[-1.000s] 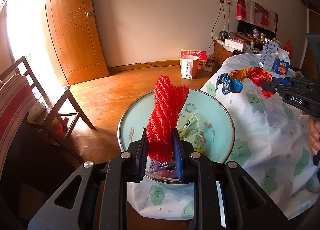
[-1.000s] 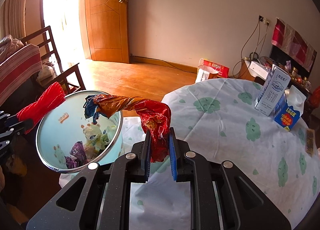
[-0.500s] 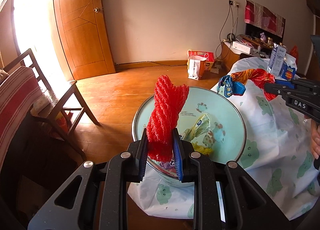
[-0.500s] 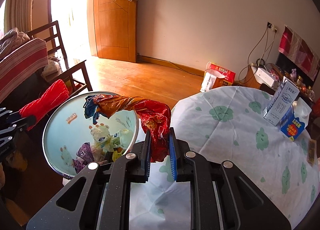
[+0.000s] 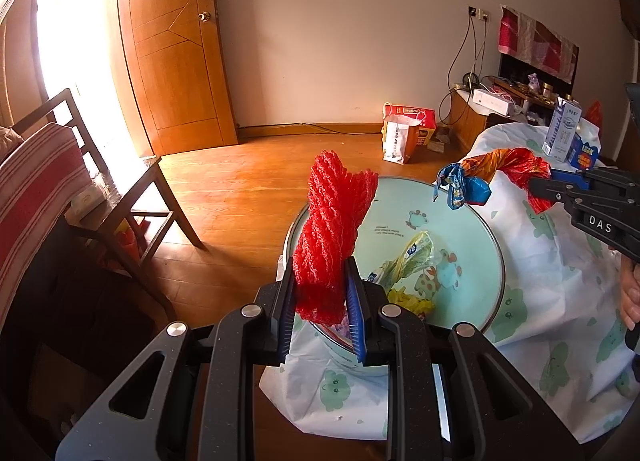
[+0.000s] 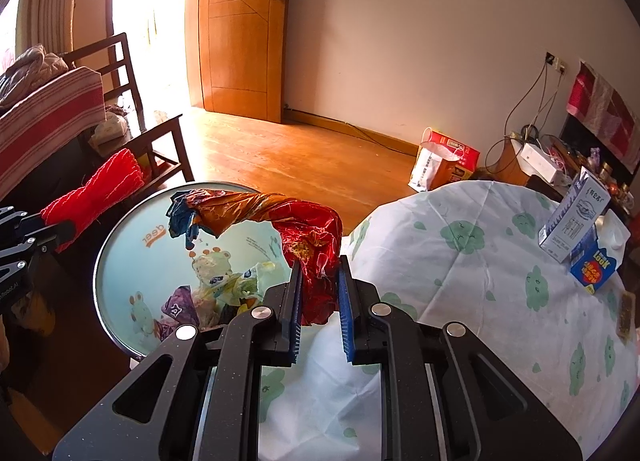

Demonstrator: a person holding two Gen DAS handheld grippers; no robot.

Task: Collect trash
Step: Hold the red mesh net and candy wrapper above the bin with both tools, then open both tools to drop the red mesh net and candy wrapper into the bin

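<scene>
My left gripper (image 5: 320,281) is shut on a red foam net (image 5: 332,229), held upright over the near rim of a pale green basin (image 5: 400,213). My right gripper (image 6: 319,273) is shut on a crumpled red, orange and blue foil wrapper (image 6: 256,209). The wrapper's free end arches out over the basin (image 6: 132,273), which holds several wrappers. The basin sits at the edge of the table (image 6: 480,281). The right gripper (image 5: 538,185) and its wrapper (image 5: 508,161) show at the right of the left wrist view. The left gripper (image 6: 60,233) and the net (image 6: 100,193) show at the left of the right wrist view.
A white cloth with green prints covers the table. A milk carton (image 6: 576,217) and a blue carton (image 6: 596,269) stand at its far right. A wooden chair (image 5: 132,197) stands left of the basin. A paper bag (image 5: 400,137) sits on the floor. A person's hand (image 5: 630,293) grips the right tool.
The right gripper has drifted left toward the basin with its wrapper. The basin sits further right in both views. Both grips are unchanged.
</scene>
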